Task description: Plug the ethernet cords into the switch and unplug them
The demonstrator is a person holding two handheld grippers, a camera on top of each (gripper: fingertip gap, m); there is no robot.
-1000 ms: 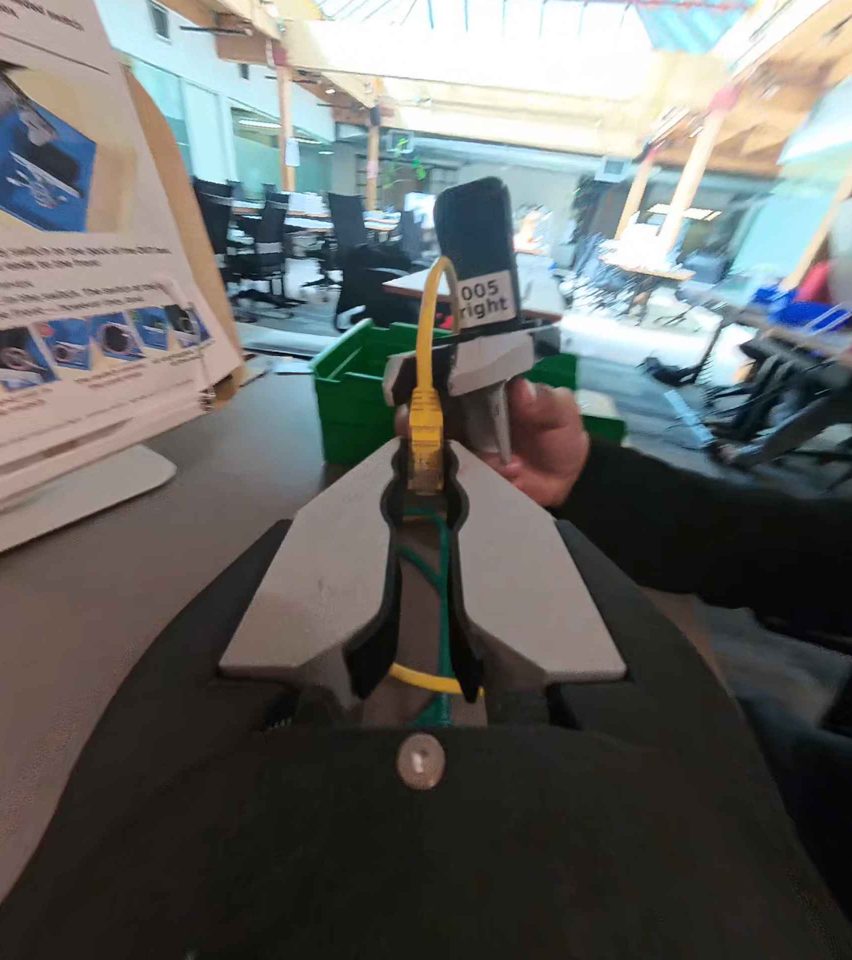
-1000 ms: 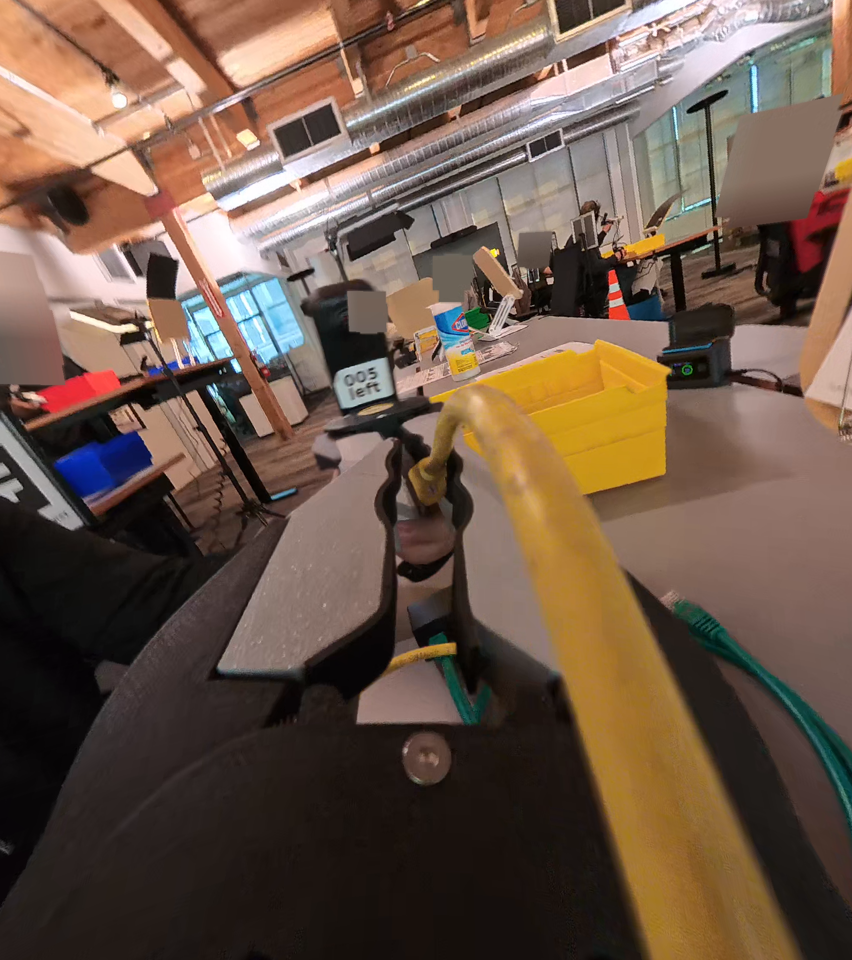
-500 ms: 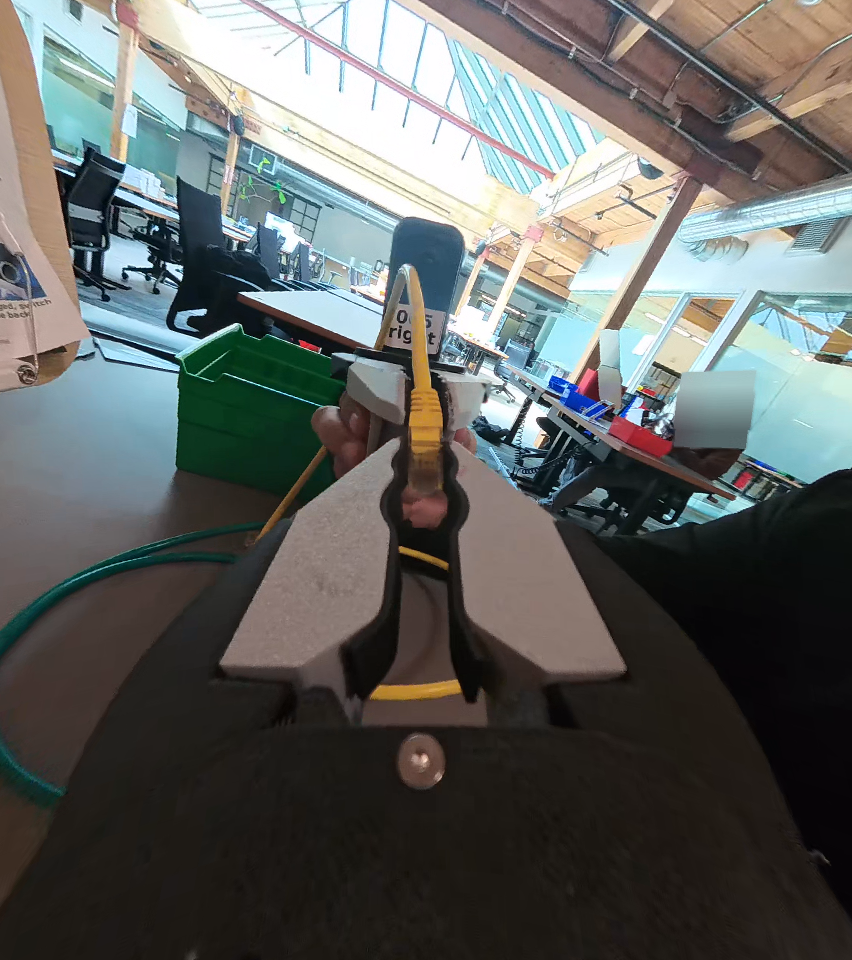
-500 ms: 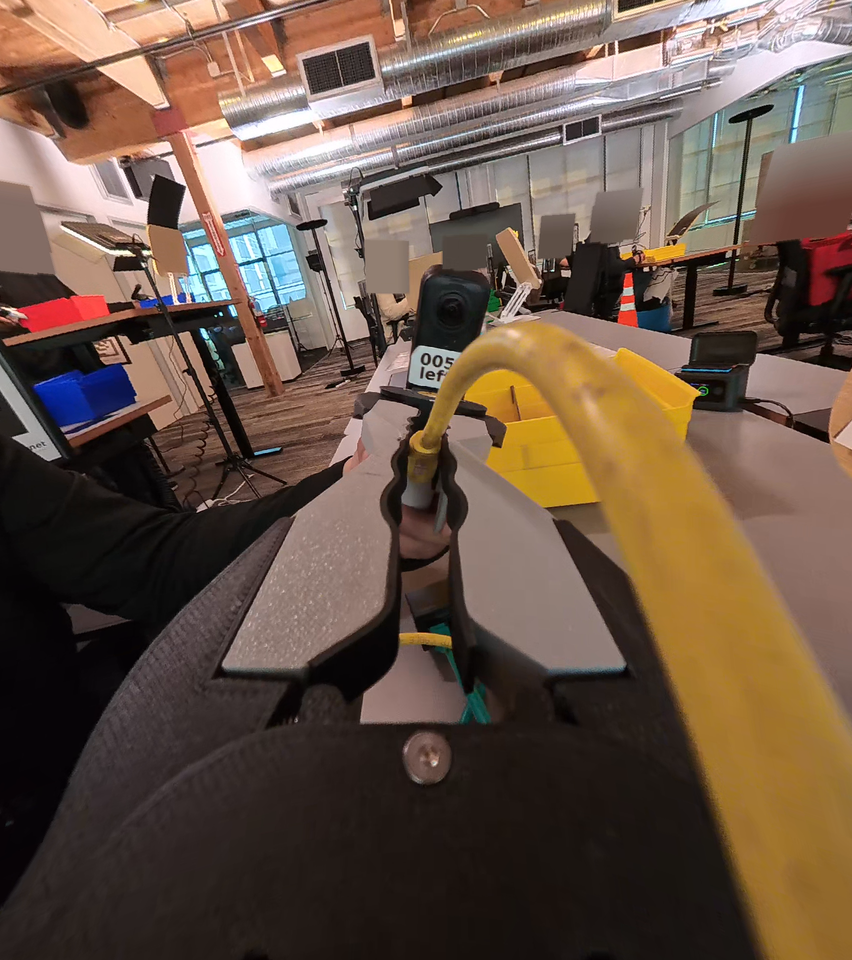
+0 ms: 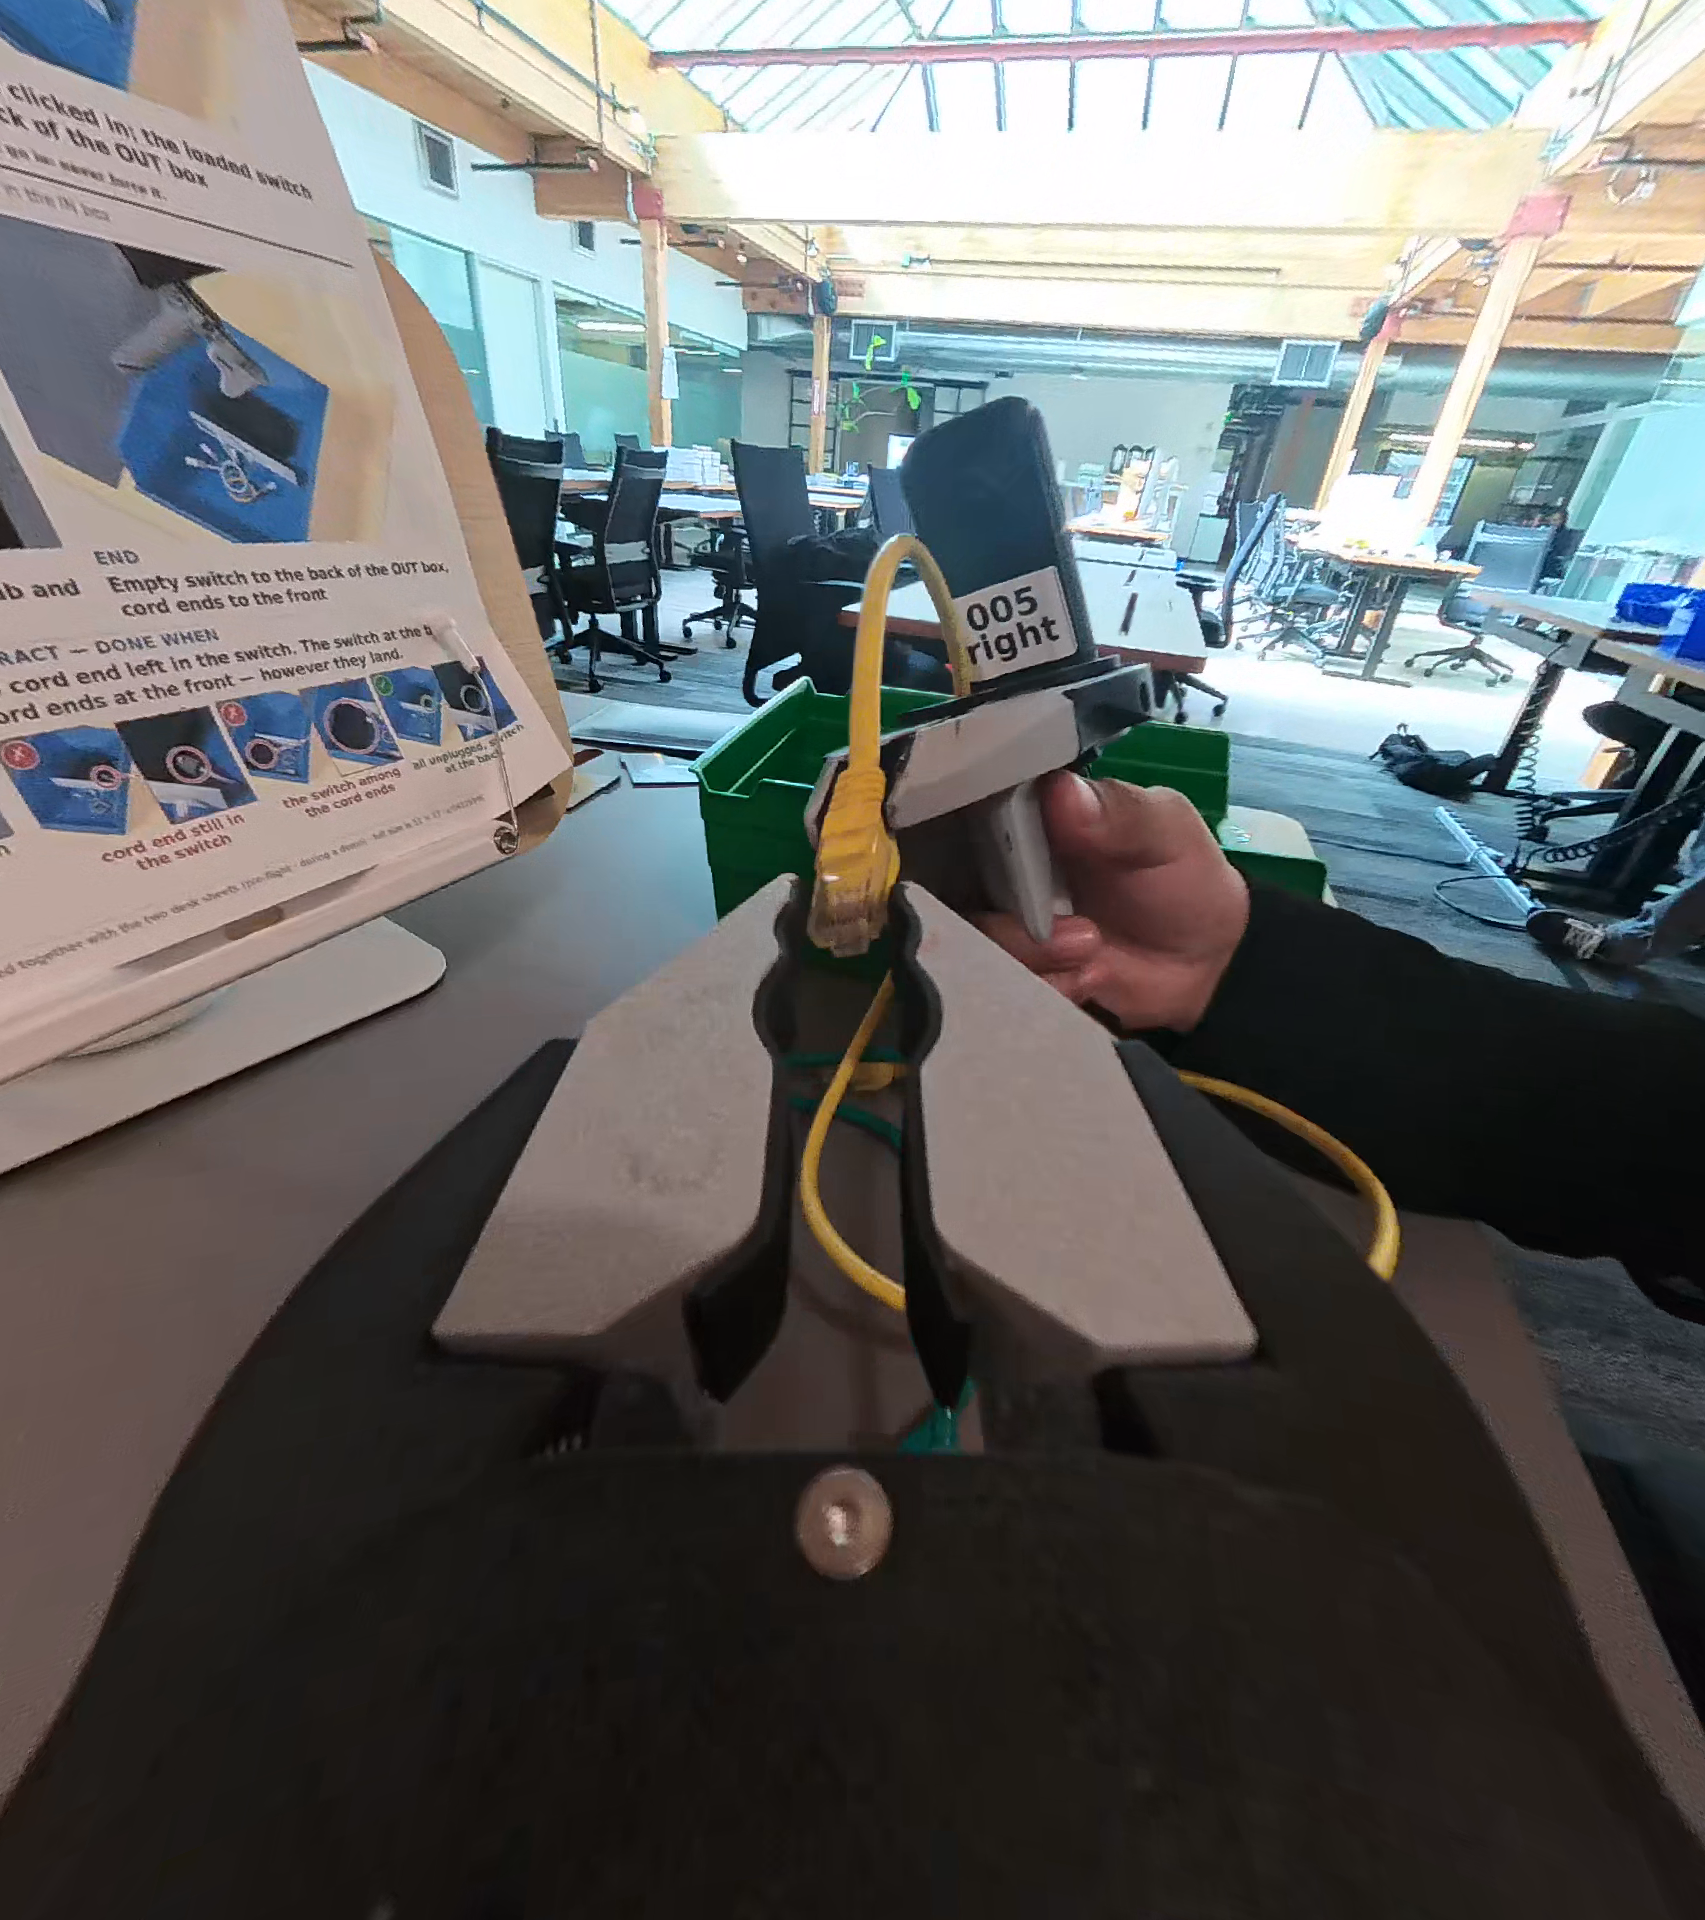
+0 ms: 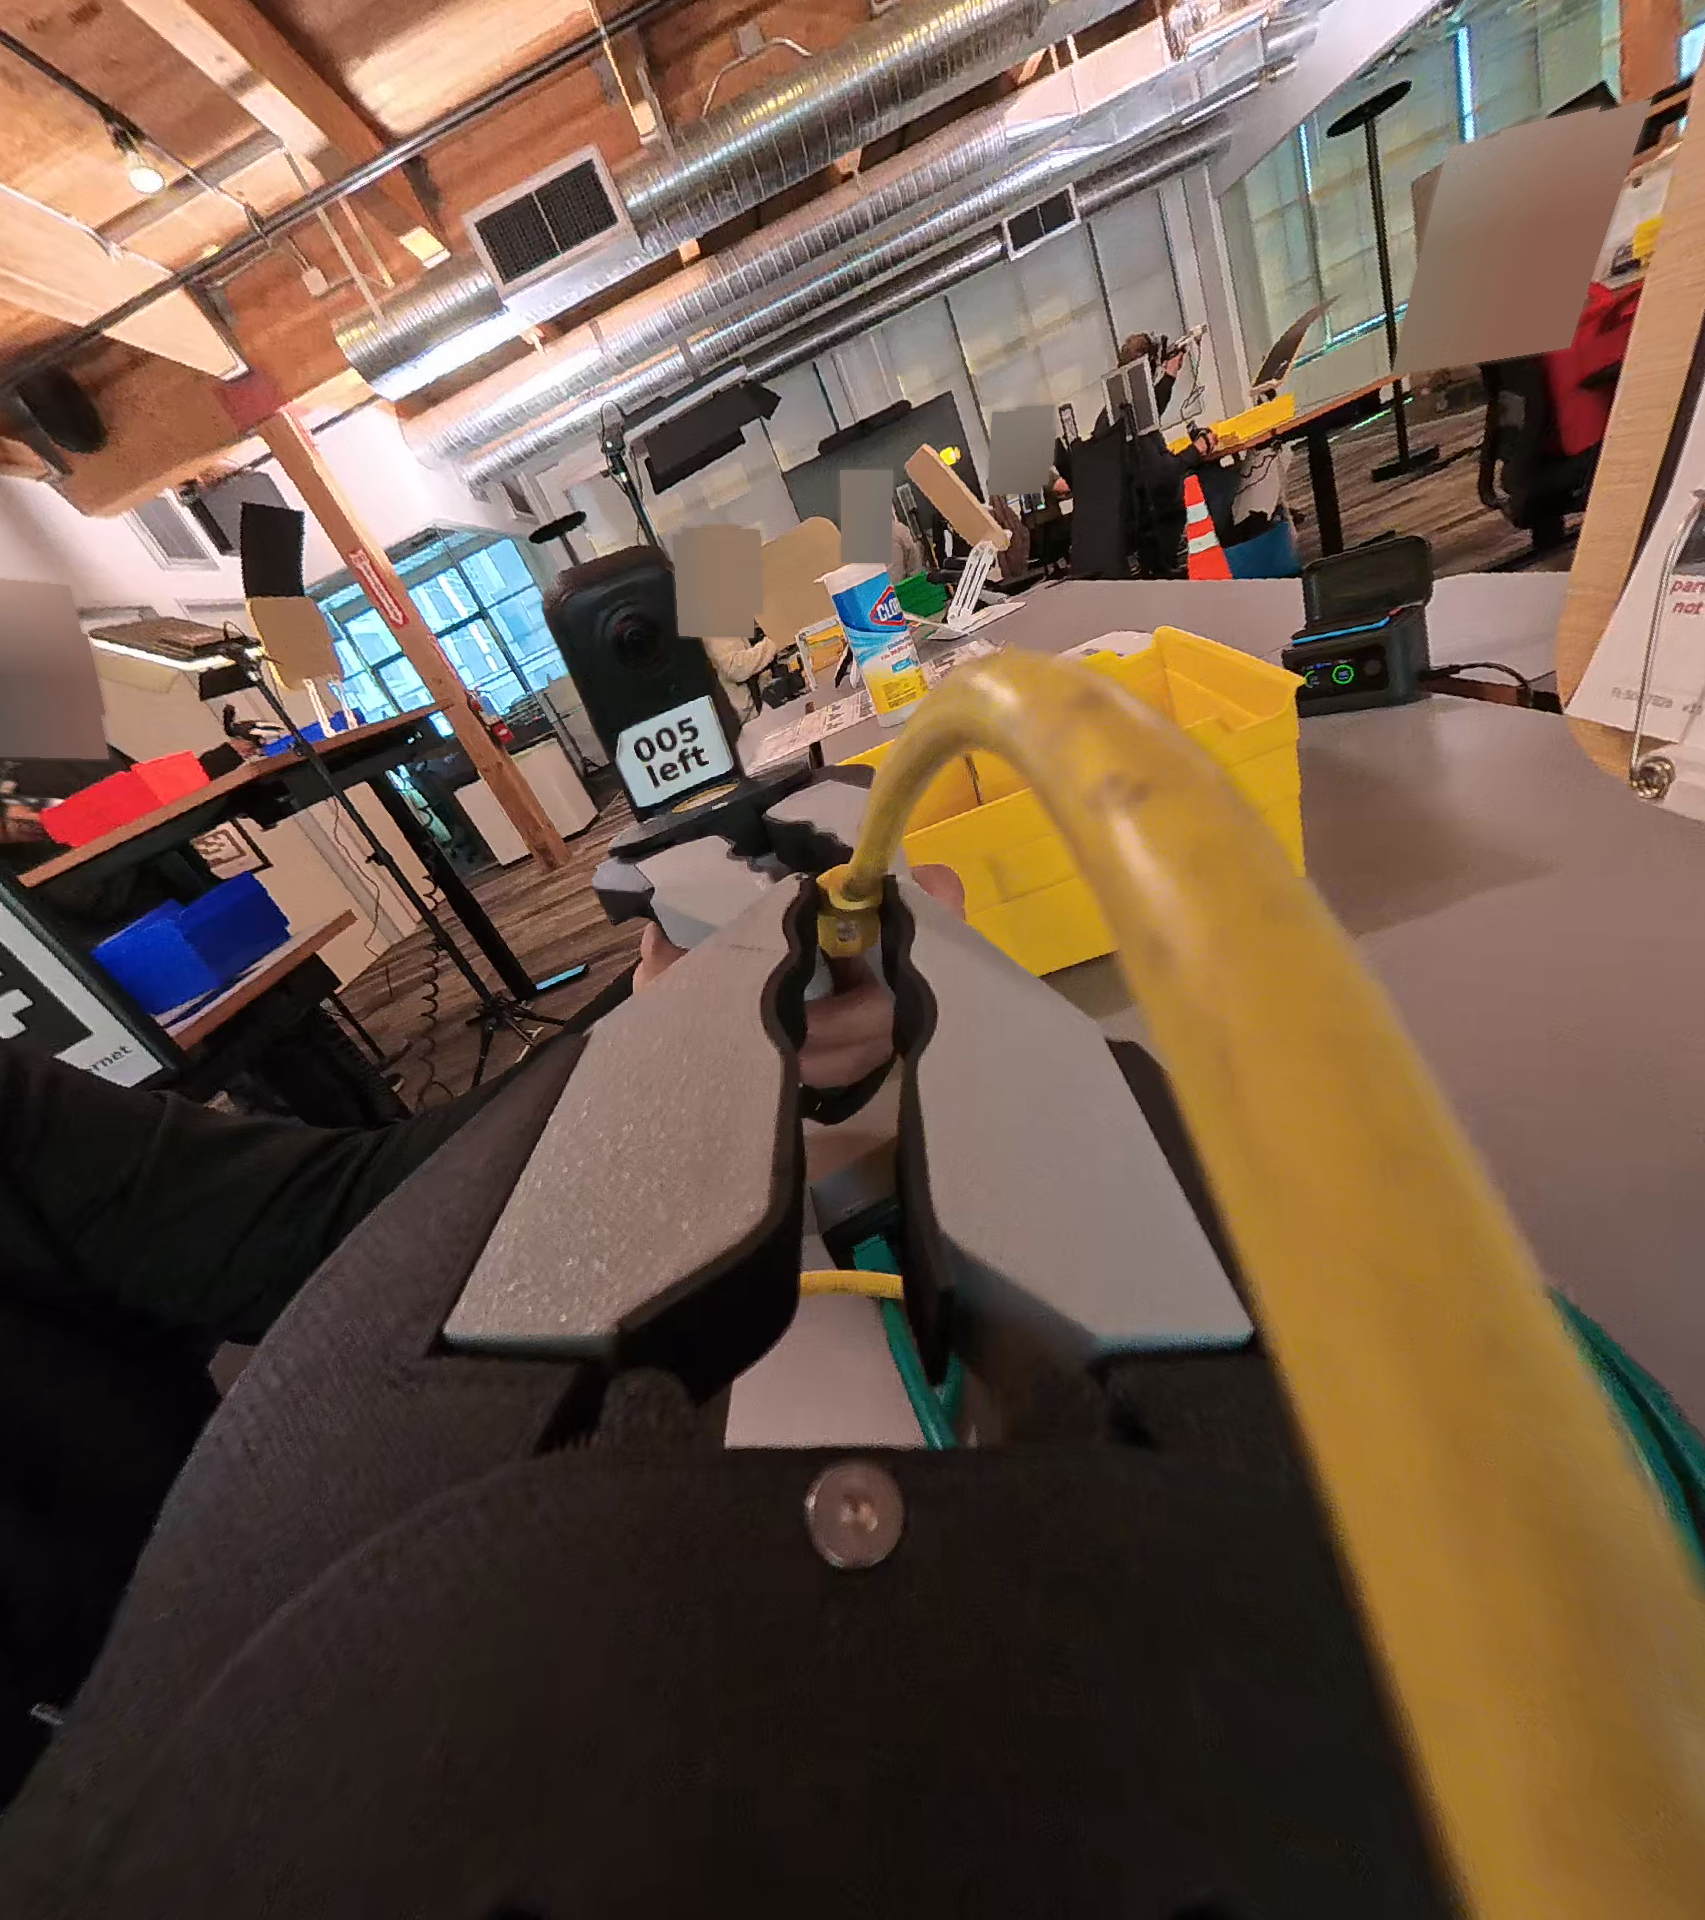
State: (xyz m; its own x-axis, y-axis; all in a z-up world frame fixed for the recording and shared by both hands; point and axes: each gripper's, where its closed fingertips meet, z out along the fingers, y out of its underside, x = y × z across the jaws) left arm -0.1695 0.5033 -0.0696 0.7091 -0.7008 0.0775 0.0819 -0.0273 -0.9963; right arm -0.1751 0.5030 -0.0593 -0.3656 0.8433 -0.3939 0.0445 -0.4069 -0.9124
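Both grippers meet tip to tip, the left gripper and right gripper each clenched on the yellow plug, which could twist loose in the handover.

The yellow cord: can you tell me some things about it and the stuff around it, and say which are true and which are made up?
1. The left gripper pinches the yellow cord by its plug. True.
2. The bin behind that plug is red. False: it is green.
3. The right gripper is wide open and empty. False: it is shut on the yellow cord.
4. A green cord lies on the table. True.
5. The yellow bin sits on the floor. False: it sits on the table.
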